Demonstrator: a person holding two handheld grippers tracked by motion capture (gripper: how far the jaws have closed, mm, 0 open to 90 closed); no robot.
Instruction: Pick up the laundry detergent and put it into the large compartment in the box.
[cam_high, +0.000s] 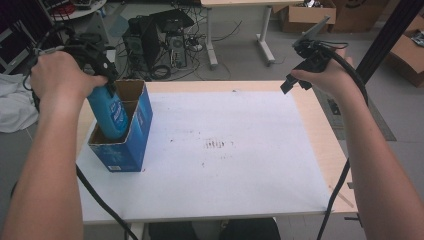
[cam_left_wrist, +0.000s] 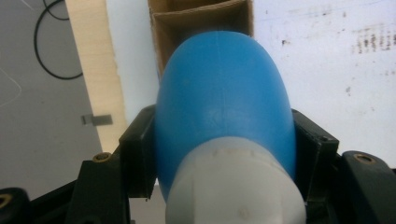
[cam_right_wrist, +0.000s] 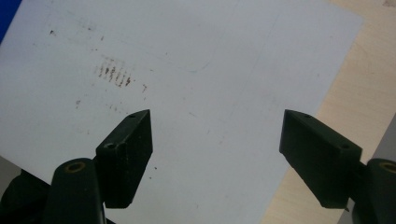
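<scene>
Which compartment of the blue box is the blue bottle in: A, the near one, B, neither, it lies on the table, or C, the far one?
A: the blue bottle, clamped by the left gripper, stands tilted in the near compartment of the blue box.

The high view looks forward and down over the tabletop (cam_high: 240, 150). Both gripper views sit close, facing down. All three share its brown smudge (cam_high: 214, 144).

Right gripper (cam_right_wrist: 217, 140) has its jaws spread wide apart, nothing between them, just hanging over the white sheet (cam_right_wrist: 196, 56). Brownish smudge marks (cam_right_wrist: 113, 72) at ten o'clock, bare wooden table edge (cam_right_wrist: 355, 93) at three o'clock.
</scene>
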